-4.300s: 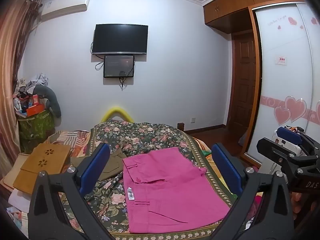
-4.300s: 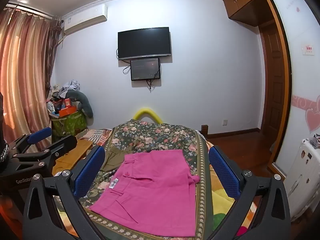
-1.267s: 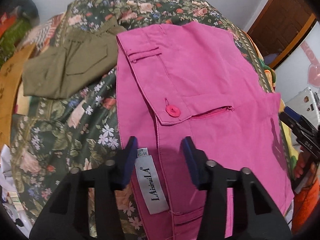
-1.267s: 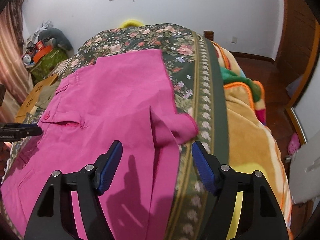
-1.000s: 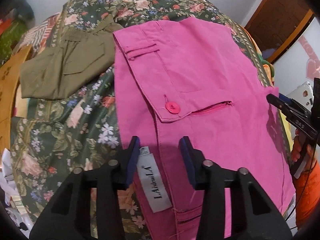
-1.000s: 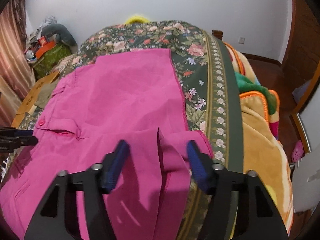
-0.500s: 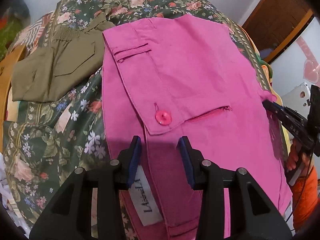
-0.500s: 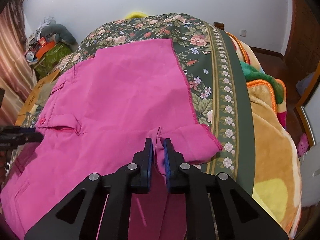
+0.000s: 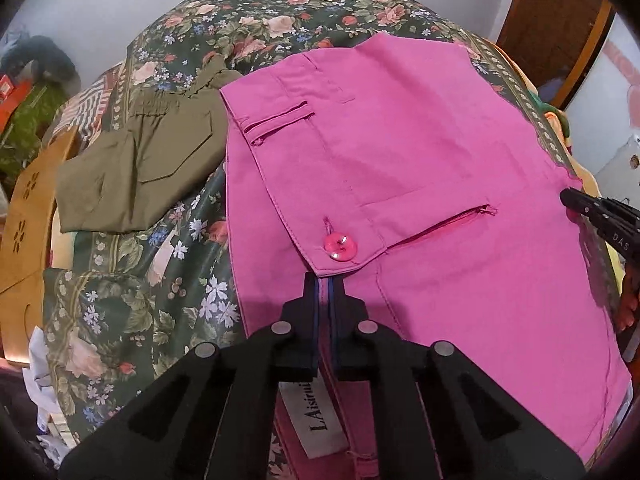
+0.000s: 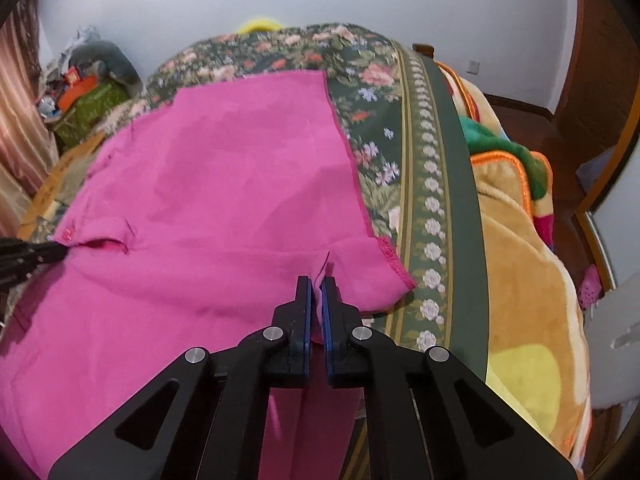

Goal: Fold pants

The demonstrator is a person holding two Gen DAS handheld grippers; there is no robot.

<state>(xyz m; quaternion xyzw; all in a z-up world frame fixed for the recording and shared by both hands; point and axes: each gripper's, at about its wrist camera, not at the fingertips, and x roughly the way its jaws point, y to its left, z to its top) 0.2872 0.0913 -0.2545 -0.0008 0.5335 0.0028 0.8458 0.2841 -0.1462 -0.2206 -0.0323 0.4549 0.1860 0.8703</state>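
Pink pants (image 9: 420, 168) pinched in both grippers, L (image 9: 323, 280) & R (image 10: 315, 282), seemingly tight.

Both wrist cameras looked steeply down, close over the bright pink cotton pants (image 9: 420, 168) (image 10: 208, 216), from opposite ends, sharing the dark floral bedspread (image 9: 132, 264) (image 10: 400, 128).

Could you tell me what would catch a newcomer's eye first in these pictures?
The bright pink pants spread across the floral bedspread dominate both views, with a pink button near the waistband. The left gripper is shut on the fabric just below that button, and the right gripper pinches a raised ridge at the pants' opposite edge. An olive green garment lies beside the pants.
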